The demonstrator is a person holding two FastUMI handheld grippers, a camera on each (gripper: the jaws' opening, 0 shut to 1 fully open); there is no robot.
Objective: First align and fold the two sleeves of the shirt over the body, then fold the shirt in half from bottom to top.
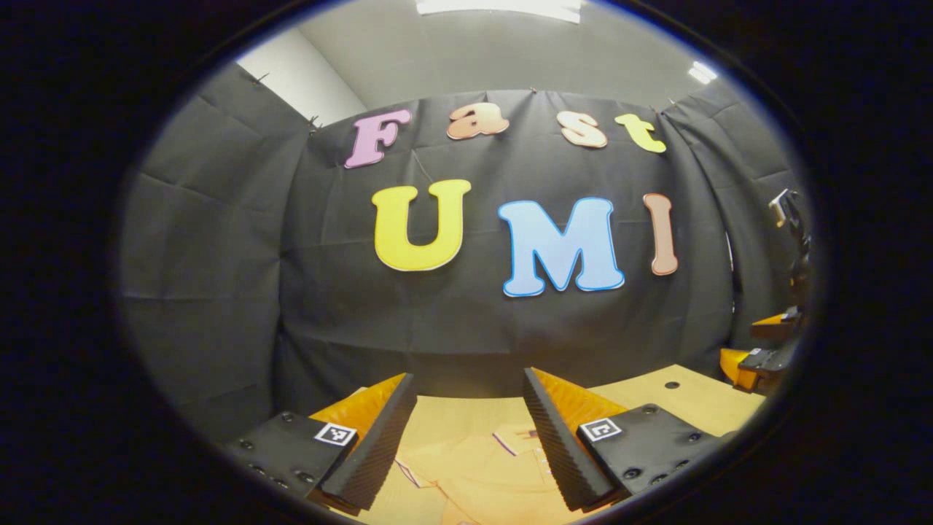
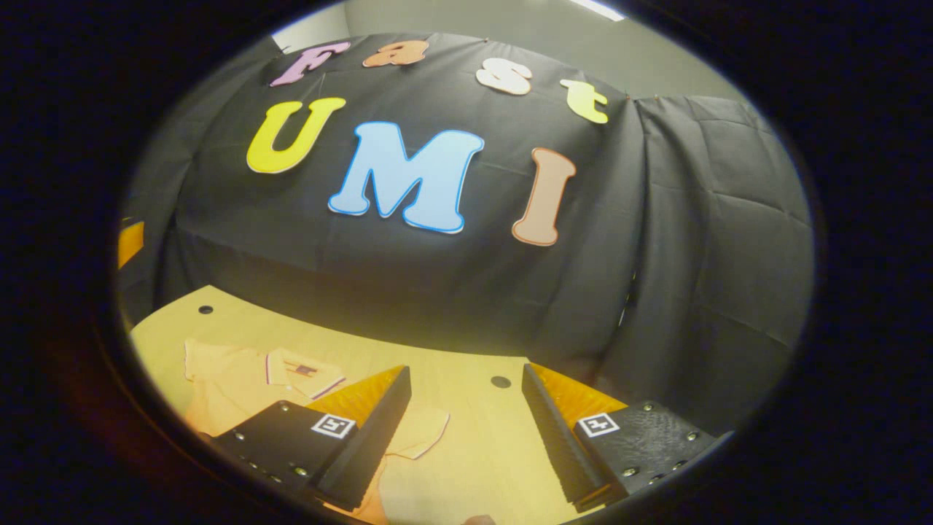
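Shirt (image 2: 240,379) judged light, limp, easily wrinkled; sleeve (image 2: 423,434) best pinched at cuff; left gripper (image 1: 466,437) and right gripper (image 2: 466,437) jaws both spread, nothing held.

My left gripper view is evenly lit from overhead: a ceiling light panel (image 1: 499,7) glows white at the top and a smaller one (image 1: 701,71) to the right, both blown out. The black cloth soaks up light yet its creases read sharply. My right gripper view is dimmer and warmer, the tabletop (image 2: 466,430) tinted yellow, darkening toward the left rim. Both views bow strongly at the edges, where detail softens.
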